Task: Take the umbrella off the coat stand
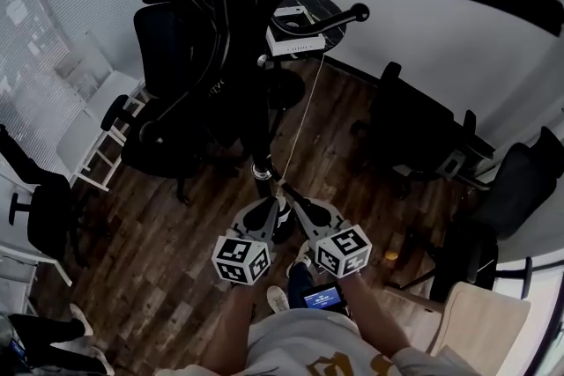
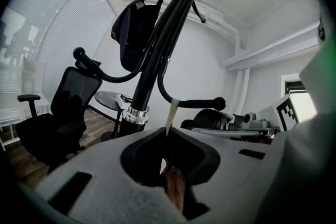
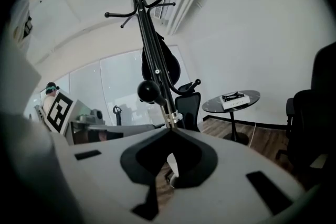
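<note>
Dim office corner: white walls (image 1: 423, 40), dark wood floor (image 1: 176, 277).
Black office chairs (image 1: 172, 40) stand around a small round table (image 1: 324, 8); slatted blinds (image 1: 35, 57) glow pale at the left.

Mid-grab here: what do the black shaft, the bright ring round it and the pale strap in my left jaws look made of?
The black shaft is likely painted or coated metal: smooth, with a soft sheen along it. The ring looks like polished metal, perhaps chrome, given its bright mirror-like highlights. The strap, pinched in the left gripper, is flat, matte and beige, so probably woven fabric; the weave is too small to tell.
</note>
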`<state>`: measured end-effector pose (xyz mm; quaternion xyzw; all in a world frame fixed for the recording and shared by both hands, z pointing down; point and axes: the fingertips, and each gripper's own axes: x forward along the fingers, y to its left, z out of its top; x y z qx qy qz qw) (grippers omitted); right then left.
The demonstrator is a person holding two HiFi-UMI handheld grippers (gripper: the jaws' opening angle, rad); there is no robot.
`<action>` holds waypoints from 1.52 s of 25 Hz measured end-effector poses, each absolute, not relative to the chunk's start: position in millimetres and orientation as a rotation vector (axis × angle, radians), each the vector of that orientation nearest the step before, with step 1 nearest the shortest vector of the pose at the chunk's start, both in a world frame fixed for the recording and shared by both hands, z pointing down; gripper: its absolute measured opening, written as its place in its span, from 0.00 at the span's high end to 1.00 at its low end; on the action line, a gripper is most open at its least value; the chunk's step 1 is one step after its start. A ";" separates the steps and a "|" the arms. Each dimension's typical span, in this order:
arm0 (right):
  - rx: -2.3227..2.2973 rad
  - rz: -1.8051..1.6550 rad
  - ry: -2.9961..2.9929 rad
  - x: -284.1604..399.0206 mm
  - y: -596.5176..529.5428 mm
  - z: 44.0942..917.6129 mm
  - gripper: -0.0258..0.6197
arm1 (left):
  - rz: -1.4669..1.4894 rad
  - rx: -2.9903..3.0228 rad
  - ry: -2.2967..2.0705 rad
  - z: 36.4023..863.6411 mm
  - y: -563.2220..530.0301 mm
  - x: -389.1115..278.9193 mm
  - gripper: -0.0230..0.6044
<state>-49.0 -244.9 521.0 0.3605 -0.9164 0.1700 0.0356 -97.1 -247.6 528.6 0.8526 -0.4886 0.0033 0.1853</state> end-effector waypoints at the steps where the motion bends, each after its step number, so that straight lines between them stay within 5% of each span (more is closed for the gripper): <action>1: 1.095 0.547 -2.820 -50.7 -245.5 522.0 0.94 | 0.011 2.398 -1.380 529.5 -249.4 -97.5 0.93; 11: 1.063 0.518 -2.808 -53.8 -259.0 528.3 0.94 | 0.042 2.407 -1.353 535.3 -264.7 -91.1 0.93; 15: 1.076 0.514 -2.802 -51.9 -262.3 529.9 0.94 | 0.053 2.417 -1.330 538.3 -268.5 -87.0 0.83; 38: 1.032 0.467 -2.803 -63.5 -264.3 531.3 0.94 | 0.094 2.445 -1.281 537.7 -270.4 -82.7 0.92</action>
